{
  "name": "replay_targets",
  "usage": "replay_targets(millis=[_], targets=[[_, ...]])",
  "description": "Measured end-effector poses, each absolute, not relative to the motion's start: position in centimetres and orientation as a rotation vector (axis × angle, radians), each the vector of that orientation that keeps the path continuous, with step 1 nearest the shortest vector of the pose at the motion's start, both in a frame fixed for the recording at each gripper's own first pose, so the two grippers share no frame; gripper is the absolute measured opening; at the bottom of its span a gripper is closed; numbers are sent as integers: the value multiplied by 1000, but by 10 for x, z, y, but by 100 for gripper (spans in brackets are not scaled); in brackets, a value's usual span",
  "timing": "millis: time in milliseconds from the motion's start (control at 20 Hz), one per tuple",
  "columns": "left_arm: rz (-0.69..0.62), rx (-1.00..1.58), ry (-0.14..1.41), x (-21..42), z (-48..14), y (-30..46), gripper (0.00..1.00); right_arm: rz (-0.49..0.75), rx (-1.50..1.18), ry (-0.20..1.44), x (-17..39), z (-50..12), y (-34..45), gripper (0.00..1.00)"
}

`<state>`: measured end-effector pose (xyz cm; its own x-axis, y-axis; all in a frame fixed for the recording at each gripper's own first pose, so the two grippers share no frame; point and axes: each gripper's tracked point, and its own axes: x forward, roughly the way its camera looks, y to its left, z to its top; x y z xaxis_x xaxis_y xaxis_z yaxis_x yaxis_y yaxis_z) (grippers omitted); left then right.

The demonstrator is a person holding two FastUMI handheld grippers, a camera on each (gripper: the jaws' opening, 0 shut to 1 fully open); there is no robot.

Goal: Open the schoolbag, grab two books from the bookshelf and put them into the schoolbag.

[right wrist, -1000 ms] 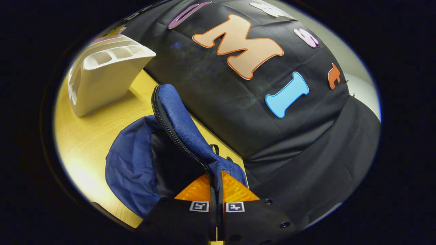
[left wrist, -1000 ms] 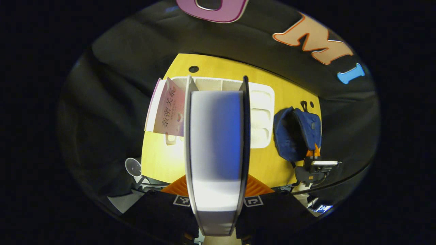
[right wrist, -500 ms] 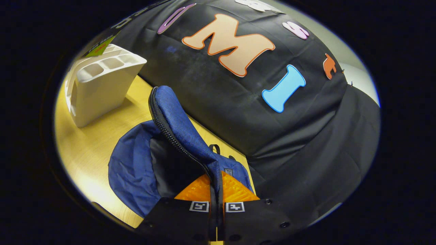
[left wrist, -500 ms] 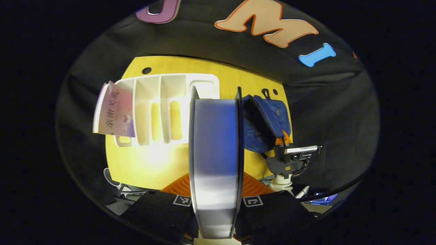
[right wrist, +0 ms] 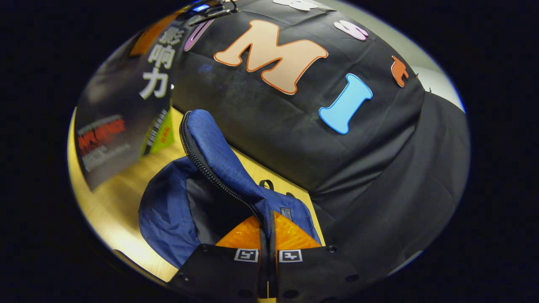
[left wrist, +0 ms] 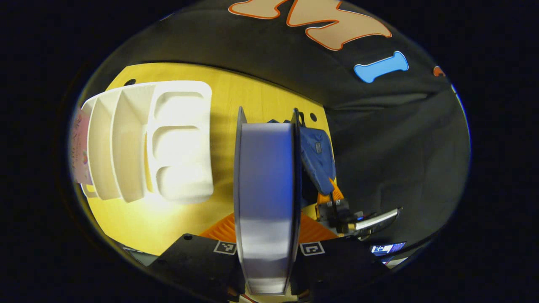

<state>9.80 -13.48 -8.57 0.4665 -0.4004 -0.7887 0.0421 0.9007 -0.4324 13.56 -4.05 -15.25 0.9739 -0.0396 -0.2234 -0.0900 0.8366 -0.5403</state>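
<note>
At the far left of the left gripper view, a pink-covered paperback book (left wrist: 79,147) stands in the outermost slot of the white plastic bookshelf with several dividers (left wrist: 147,141), which rests on the yellow wooden table (left wrist: 236,94). In the middle of this view, the left gripper (left wrist: 266,229) is clamped on a thick book with a dark cover and pale page edges (left wrist: 266,185); both fingers press on its two covers, and the book's long axis runs straight forward from the gripper, with the page block facing the camera. Just to the right of this book, and partly hidden behind it, lies the dark blue fabric schoolbag (left wrist: 318,158), so the bag mouth is ahead and slightly to the right of the held book. In the right gripper view, the same dark book (right wrist: 122,109) hangs at the left, above the table and near the bag opening. The schoolbag (right wrist: 168,214) is unzipped, and its upper flap with the black zipper (right wrist: 210,164) stands upright. The right gripper (right wrist: 268,256) is closed on the edge of this flap and holds the mouth open. I judge that the left gripper is the one that must move now: the book should go to the right and then down, with its narrow end first, into the dark gap between the flap and the lower side of the bag.
</note>
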Motion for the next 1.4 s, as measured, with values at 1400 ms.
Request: replay_targets(millis=[1400], targets=[[-488,-861,735,210,-222,-268,36,87,-300,145,138,-130,-49,4]])
